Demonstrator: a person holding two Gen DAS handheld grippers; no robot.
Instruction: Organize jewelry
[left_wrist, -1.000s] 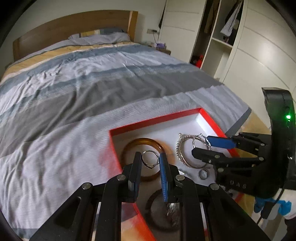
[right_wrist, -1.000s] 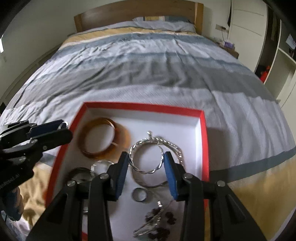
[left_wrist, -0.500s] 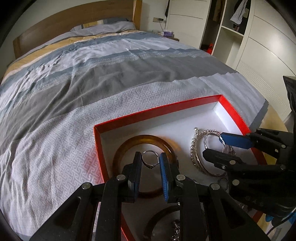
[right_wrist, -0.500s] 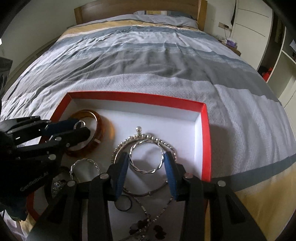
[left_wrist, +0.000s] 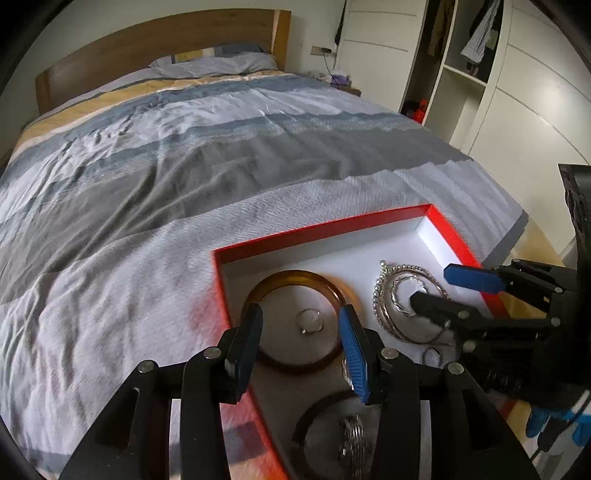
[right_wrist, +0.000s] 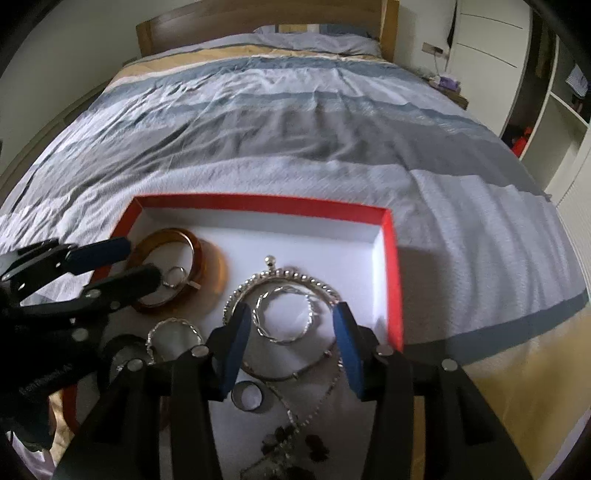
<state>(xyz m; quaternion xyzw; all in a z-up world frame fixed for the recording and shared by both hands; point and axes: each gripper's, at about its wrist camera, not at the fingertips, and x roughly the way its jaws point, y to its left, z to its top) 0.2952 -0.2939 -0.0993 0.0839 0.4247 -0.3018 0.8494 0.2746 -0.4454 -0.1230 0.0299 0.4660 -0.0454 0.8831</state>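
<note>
Bed (striped duvet) carries red tray.

2 wrist views, close, angled down; share red tray.

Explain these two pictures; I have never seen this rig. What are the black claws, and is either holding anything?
A person holds a two-finger gripper in each hand; each carries a fisheye camera looking along its fingers, so one picture is from the left, one from the right. A red-rimmed white tray lies on the striped grey bedcover. The left gripper has just been opening its jaws: the small silver ring lies between them, inside the translucent amber bangle. The right gripper has just been opening its jaws around the twisted silver hoop, which lies in the tray. Neither holds anything.
</note>
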